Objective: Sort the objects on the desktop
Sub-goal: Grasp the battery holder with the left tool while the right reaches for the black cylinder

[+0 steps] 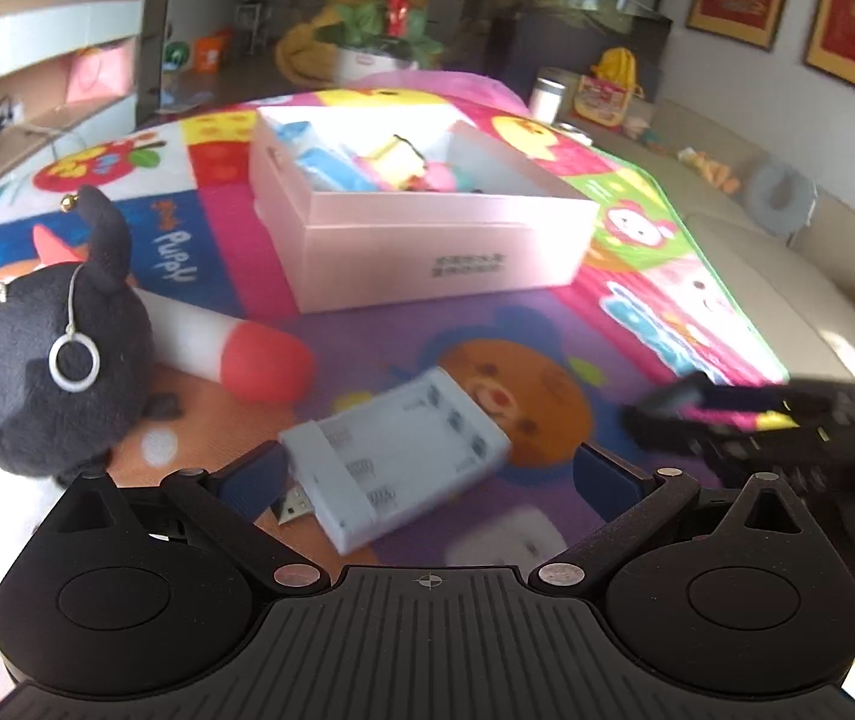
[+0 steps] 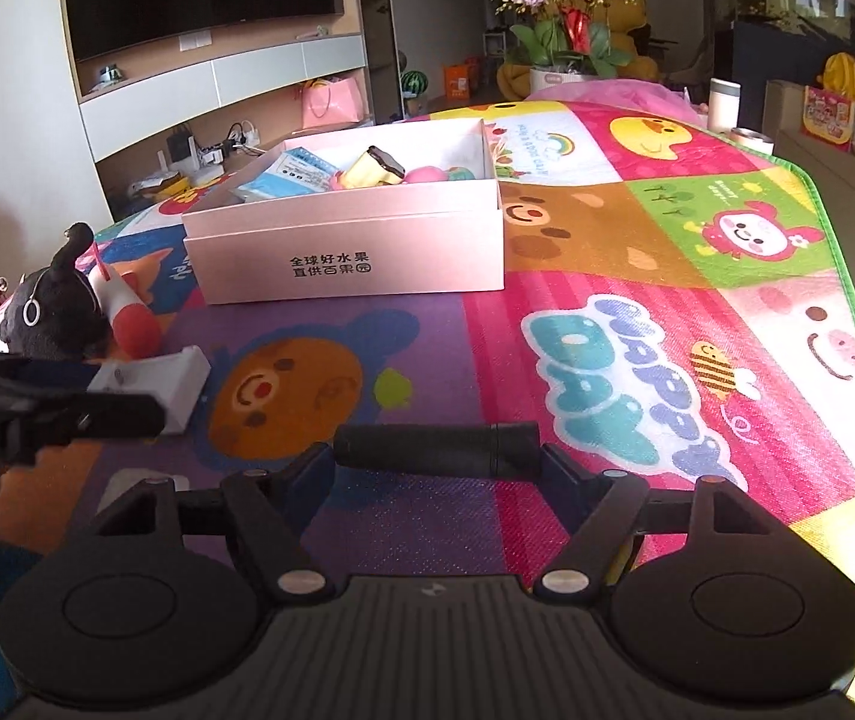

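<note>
A white battery charger (image 1: 397, 456) lies on the colourful mat between the wide-apart fingers of my left gripper (image 1: 427, 480), which is open around it. It also shows in the right wrist view (image 2: 151, 384). My right gripper (image 2: 436, 462) has a black cylinder (image 2: 436, 450) lying crosswise between its fingers; its ends seem to touch both fingers. A pink open box (image 1: 427, 252) with several items inside stands further back on the mat, and shows in the right wrist view (image 2: 343, 252).
A black plush toy (image 1: 43, 372) with a red-and-white part (image 1: 235, 348) lies left of the charger. The right gripper (image 1: 775, 426) reaches in from the right. The mat's green edge (image 2: 847, 276) runs along a sofa on the right. A flower pot (image 2: 565, 18) stands at the far end.
</note>
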A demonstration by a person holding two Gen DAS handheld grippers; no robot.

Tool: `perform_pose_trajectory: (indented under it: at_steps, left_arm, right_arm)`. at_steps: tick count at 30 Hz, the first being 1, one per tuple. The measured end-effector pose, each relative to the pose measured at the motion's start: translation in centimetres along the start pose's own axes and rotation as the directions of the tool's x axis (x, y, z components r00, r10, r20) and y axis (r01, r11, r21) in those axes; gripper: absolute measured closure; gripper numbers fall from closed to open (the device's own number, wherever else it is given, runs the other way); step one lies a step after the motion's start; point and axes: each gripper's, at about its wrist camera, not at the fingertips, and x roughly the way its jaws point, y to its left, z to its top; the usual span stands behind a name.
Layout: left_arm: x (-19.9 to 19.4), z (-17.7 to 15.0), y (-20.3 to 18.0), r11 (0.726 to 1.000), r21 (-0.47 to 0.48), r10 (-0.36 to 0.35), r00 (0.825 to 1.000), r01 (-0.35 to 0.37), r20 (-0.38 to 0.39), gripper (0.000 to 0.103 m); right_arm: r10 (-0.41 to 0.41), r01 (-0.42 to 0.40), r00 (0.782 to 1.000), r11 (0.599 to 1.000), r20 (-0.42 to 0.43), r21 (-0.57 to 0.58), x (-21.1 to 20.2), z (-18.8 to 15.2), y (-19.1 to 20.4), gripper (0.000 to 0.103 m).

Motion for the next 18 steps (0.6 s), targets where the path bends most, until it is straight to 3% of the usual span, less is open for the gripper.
perform_pose_trajectory:
  at_steps: [8,11,15,18]
  left_arm:
    - [-0.7,-1.1,-0.9,0.986,-0.105,0.124,0.99,-0.13,-0.062,0.0]
    - [-0.4,-0.6,-0.8,0.986,-0.135,0.086,0.995,-0.093,-0.059,0.0]
    - [0.9,0.3,-0.7,0.985,-0.13,0.108,0.993,-0.112,-0.04,0.0]
    - [1.6,1.1,-0.4,0.987,-0.143,0.07,0.997,-0.072,-0.019,0.0]
  right_arm:
    - [0.003,-0.003,1.0,1.0,0.006,0.019,0.0,-0.1,-0.2,0.02]
    - [0.007,-0.007,1.0,0.999,0.012,0.034,-0.1,-0.2,-0.5,0.02]
    - [0.002,-0.003,1.0,0.999,0.016,0.048,-0.1,-0.2,-0.7,0.019]
    - [-0.005,0.004,1.0,0.998,0.023,0.06,-0.2,-0.2,-0.8,0.017]
